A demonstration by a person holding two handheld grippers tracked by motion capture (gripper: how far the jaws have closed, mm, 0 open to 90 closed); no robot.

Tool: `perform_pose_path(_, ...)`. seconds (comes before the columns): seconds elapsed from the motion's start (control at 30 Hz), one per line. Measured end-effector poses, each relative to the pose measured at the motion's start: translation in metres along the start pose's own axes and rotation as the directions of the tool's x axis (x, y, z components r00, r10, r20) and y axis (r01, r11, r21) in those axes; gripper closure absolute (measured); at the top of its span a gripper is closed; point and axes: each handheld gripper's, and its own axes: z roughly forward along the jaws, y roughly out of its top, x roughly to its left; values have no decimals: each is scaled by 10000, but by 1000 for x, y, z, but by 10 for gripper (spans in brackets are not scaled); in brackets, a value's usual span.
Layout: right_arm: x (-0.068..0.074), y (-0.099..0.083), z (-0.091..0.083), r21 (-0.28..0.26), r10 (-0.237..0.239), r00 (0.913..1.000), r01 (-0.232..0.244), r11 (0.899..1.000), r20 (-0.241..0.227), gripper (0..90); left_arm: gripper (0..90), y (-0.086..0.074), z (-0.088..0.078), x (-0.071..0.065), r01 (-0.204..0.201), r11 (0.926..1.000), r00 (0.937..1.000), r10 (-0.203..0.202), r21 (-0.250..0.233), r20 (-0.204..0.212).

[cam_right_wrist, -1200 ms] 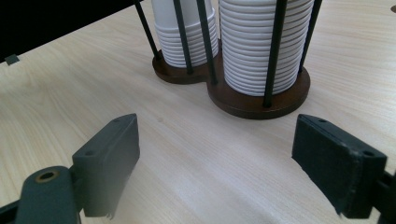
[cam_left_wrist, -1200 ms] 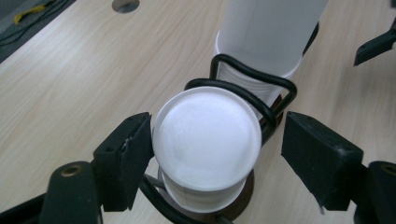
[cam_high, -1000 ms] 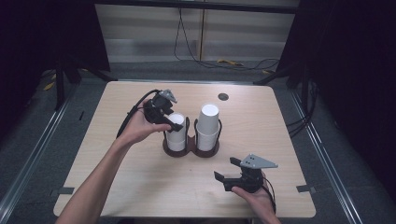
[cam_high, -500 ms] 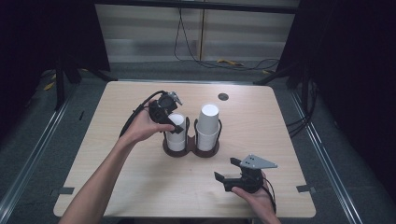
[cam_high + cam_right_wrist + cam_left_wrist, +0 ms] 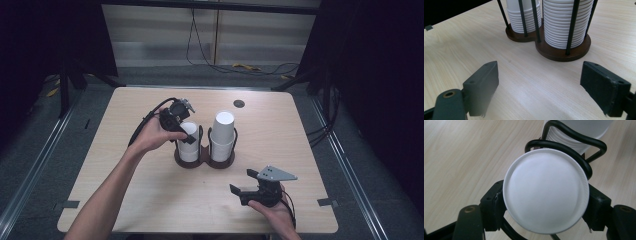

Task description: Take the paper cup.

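We held the left gripper [image 5: 184, 131] over the left stack of white paper cups [image 5: 189, 145], which stood upside down in a dark two-well cup holder [image 5: 205, 161] near the middle of the wooden table [image 5: 125, 170], a little toward its far edge. In the left gripper view, the round bottom of the top cup [image 5: 546, 190] sat between our two black jaws, whose pads touched its rim on either side; the jaws had just been closing, and we judged them gripping that cup. The black wire loop of the holder curved around behind the cup, and the neighbouring stack rose just beyond it.

The right stack of cups [image 5: 222, 131] stood taller in the holder's other well, just beside the left one.

Our right gripper [image 5: 252, 189] rested near the table's near edge, toward its right corner, well apart from the holder. In the right gripper view its jaws stood wide apart with bare tabletop between them, holding nothing, and they pointed toward the holder's brown wooden base [image 5: 564, 51] and its upright black rods.

A small dark round disc [image 5: 239, 104] lay near the far edge of the table.
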Motion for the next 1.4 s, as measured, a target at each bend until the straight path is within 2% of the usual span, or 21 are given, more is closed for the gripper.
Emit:
perform_pose_path(0.13, 1, 0, 1, -11, -70, 10000, 70, 10000, -12, 152, 313, 0, -2, 1, -117, 9999, 9999, 117, 48, -30)
perform_pose_path(0.23, 1, 0, 1, -9, -75, 10000, 75, 10000, 1, 152, 317, 0, -3, 0, 41, 10000, 10000, -41, -33, -8)
perform_pose_path(0.5, 1, 0, 1, -11, -99, 10000, 99, 10000, 2, 152, 325, 2, -7, -2, -14, 10000, 10000, 14, 7, -96)
perform_pose_path(0.57, 1, 0, 1, -8, -81, 10000, 81, 10000, -4, 152, 325, 2, -8, -1, -155, 9999, 9998, 155, 0, -127)
perform_pose_path(0.6, 1, 0, 1, 3, -77, 10000, 77, 10000, 9, 152, 326, 2, -8, -1, -53, 10000, 9999, 53, -12, -96)
perform_pose_path(0.63, 1, 0, 1, -1, -60, 10000, 60, 10000, 2, 152, 327, 2, -10, -2, -20, 9999, 9999, 18, -150, -124)
perform_pose_path(0.7, 1, 0, 1, 0, -72, 10000, 72, 10000, 3, 152, 328, 2, -12, -2, -140, 9999, 9998, 139, -78, -140)
perform_pose_path(1.0, 1, 0, 1, 13, -60, 10000, 60, 10000, -23, 152, 329, 2, -18, -3, -117, 9993, 9998, 112, -349, -137)
perform_pose_path(1.07, 1, 0, 1, 14, -57, 10000, 57, 10000, -21, 152, 329, 2, -20, -1, -211, 9992, 9998, 208, -338, -79)
perform_pose_path(1.23, 1, 0, 2, 33, -50, 10000, 50, 10000, -28, 152, 329, 2, -25, -1, -37, 9984, 9999, 29, -570, -137)
perform_pose_path(1.37, 1, 0, 1, 2, -19, 10000, 19, 10000, -20, 152, 330, 3, -30, -1, -92, 9976, 9999, 84, -687, -130)
perform_pose_path(1.4, 1, 0, 1, 18, -53, 10000, 53, 10000, -17, 152, 330, 3, -31, -2, 20, 9972, 9998, -33, -749, -171)
